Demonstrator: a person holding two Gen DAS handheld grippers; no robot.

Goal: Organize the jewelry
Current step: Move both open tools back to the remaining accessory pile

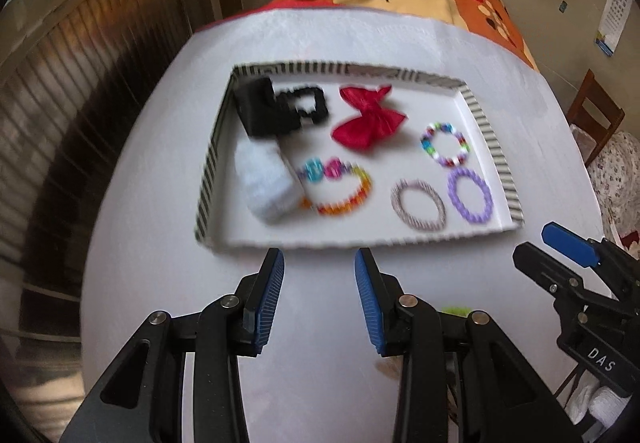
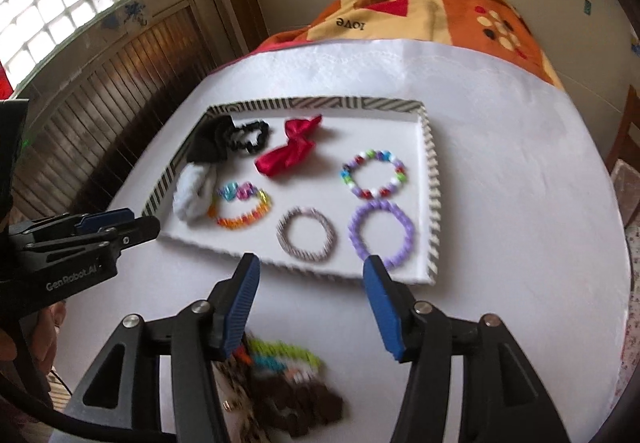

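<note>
Now both grippers, left gripper (image 1: 319,263) and right gripper (image 2: 310,273), hang spread and empty before the striped tray (image 2: 434,203); the leftover hair-tie pile (image 2: 286,383) lies beneath (blurred). Drop low, pinch 1 piece only.

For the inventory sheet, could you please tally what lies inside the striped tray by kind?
Bead bracelets: 4 (multicolour, purple, grey-striped, orange-rainbow)
Scrunchies: 3 (black, black, white)
Red bow: 1
Total: 8, in the tray
</note>
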